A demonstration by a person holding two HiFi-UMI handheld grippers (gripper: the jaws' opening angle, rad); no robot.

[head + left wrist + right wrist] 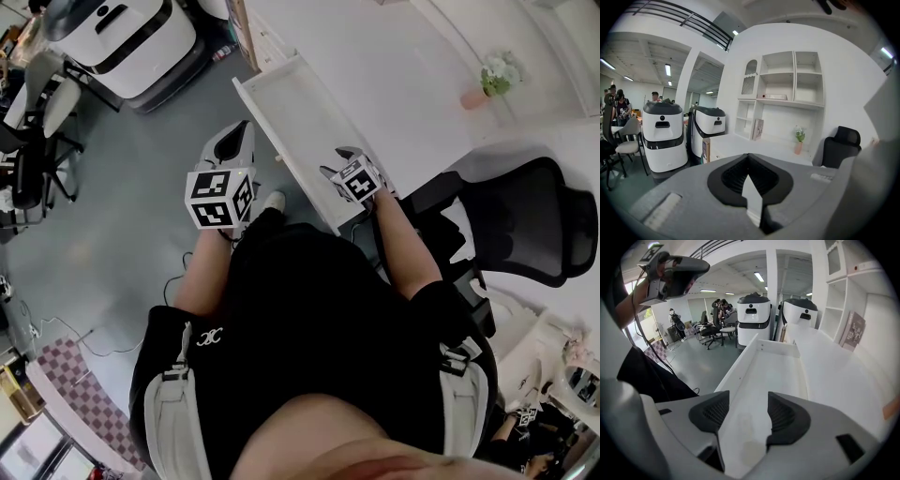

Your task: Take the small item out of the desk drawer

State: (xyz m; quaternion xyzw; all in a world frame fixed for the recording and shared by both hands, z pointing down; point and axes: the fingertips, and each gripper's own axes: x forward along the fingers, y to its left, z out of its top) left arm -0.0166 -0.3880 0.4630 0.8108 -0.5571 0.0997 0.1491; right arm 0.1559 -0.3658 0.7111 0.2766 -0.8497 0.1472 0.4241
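The white desk drawer (298, 112) stands pulled out, and its floor (764, 376) looks bare. My right gripper (341, 161) hangs over the drawer's near end, open, with nothing between its dark pads (785, 416). My left gripper (234, 142) is raised to the left of the drawer, above the grey floor, and is apart from the drawer. In the left gripper view its jaws (749, 177) are shut on a small thin white item (753, 199), which I see edge-on. The same gripper shows at the top left of the right gripper view (670, 273).
The white desk top (403, 84) carries a pink vase with a plant (487, 84). A black office chair (525, 225) stands to the right. Two white machines (131, 37) are beyond the drawer's far end. Wall shelves (787, 93) rise behind the desk; people stand far back.
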